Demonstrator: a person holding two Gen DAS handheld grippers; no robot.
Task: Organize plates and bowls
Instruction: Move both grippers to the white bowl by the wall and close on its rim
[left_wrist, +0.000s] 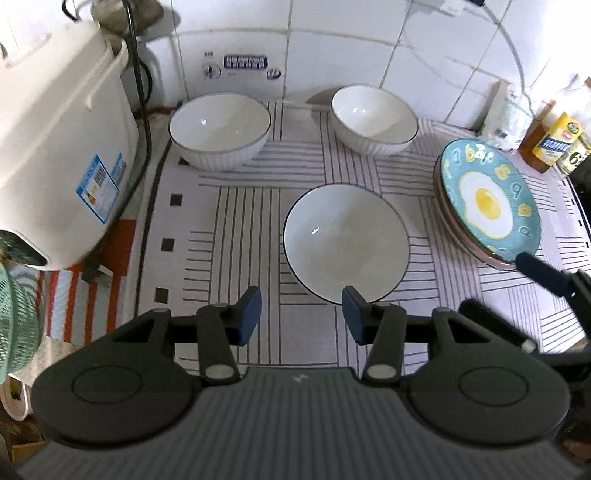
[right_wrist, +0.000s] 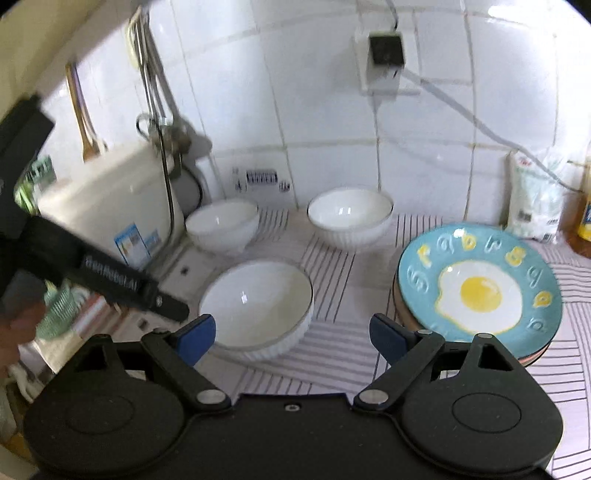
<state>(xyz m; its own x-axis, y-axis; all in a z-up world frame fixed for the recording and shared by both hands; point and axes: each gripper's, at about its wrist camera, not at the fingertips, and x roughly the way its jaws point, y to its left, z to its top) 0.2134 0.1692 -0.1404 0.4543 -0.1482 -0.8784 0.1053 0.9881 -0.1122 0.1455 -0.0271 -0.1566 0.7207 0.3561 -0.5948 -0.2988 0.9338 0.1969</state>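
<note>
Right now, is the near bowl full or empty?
Empty. The near bowl sits upright on the mat, and its white inside shows bare down to the bottom in both views.

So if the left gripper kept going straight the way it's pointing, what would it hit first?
Most likely the near white bowl. The left gripper is open and empty, angled down at the mat, with that bowl's near rim just past its fingertips. Depth is hard to judge here.

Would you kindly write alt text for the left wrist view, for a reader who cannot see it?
The left gripper, jaws open and empty, hangs above a striped mat just short of a white bowl. Two more white bowls stand by the tiled wall, and a stack of plates topped by a blue fried-egg plate sits at the right.
</note>
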